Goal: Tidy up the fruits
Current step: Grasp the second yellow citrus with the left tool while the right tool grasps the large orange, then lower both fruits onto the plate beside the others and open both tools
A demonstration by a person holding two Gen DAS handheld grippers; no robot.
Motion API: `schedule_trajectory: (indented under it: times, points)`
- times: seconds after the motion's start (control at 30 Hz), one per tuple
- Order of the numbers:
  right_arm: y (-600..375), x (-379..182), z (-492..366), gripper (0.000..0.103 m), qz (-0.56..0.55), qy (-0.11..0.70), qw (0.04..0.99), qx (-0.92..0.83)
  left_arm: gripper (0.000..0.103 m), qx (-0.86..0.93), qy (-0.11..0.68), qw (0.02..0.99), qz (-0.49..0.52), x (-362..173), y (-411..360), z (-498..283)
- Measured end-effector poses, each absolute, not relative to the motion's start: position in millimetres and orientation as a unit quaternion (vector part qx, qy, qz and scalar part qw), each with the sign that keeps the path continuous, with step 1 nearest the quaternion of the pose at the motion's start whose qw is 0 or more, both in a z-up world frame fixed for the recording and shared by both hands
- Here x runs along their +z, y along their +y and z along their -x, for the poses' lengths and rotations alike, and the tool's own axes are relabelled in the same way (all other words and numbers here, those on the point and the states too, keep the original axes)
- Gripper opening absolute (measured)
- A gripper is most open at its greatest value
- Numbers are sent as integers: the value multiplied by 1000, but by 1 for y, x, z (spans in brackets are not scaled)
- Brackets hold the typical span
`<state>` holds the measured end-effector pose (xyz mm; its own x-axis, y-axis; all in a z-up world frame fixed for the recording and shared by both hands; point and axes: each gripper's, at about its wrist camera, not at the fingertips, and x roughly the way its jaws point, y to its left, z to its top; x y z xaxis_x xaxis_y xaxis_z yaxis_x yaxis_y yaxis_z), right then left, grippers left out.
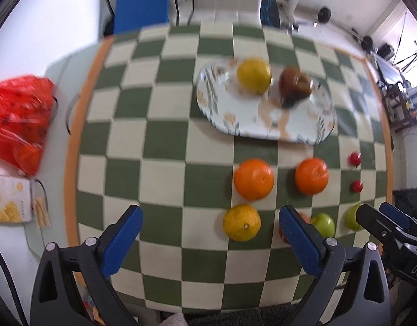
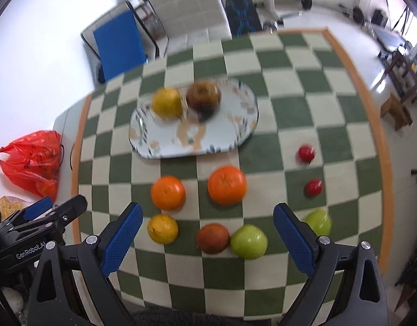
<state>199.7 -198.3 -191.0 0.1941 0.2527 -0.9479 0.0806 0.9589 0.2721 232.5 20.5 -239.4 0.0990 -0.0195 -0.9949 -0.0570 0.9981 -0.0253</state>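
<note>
An oval patterned plate on the checkered table holds a yellow citrus and a brown-red apple. In front of it lie two oranges, a yellow citrus, a brown-red apple, two green apples and two small red fruits. My left gripper and right gripper are both open and empty above the near fruits.
A red plastic bag and a snack box sit left of the table. Chairs and a blue panel stand beyond the far edge. The table has an orange border.
</note>
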Motion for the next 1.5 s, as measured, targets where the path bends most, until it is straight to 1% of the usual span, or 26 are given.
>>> schedule_trajectory:
  times: [0.13,0.23,0.3,0.37,0.4,0.47,0.5,0.53,0.67,0.87,0.93,1.0,1.07,1.27,1.37,1.4,1.5]
  points:
    - [-209,-247,-191,98,-173,675,716,53,102,-1,728,683,52,-298,12,-230]
    - [-214,-268,-187,94,-175,685,706,42,101,-11,751,658,55,-328,4,-226]
    - [-216,-277,-185,93,-174,691,700,39,101,-19,759,648,56,-342,-3,-224]
    - [-217,-282,-187,93,-172,694,699,37,99,-29,766,639,59,-355,-10,-223]
    - [-217,-284,-188,93,-169,694,698,36,95,-34,768,637,58,-359,-13,-223]
    - [-217,-286,-192,93,-168,696,697,36,82,-39,770,634,52,-367,-20,-222]
    - [-216,-288,-194,93,-167,697,697,36,58,-41,770,635,49,-371,-23,-222]
    - [-215,-289,-196,93,-165,697,697,36,57,-41,770,636,46,-372,-24,-222]
    - [-212,-297,-210,93,-160,698,697,36,57,-26,752,658,41,-364,-17,-218]
    - [-201,-323,-247,92,-139,703,696,39,57,4,755,653,60,-370,8,-212]
    - [-193,-336,-259,85,-130,711,689,46,57,4,755,652,73,-371,11,-211]
    - [-186,-348,-267,72,-119,723,679,54,57,5,755,651,75,-371,11,-209]
    - [-183,-354,-270,68,-104,726,677,56,57,6,755,650,81,-372,12,-208]
    - [-190,-357,-248,68,-82,749,654,74,57,4,756,647,101,-374,25,-208]
    - [-192,-357,-241,68,-82,745,657,79,57,3,755,648,100,-374,29,-205]
    - [-193,-357,-240,68,-84,743,659,77,57,3,754,649,99,-372,40,-213]
    - [-192,-358,-240,69,-81,744,660,71,57,5,752,653,92,-373,35,-224]
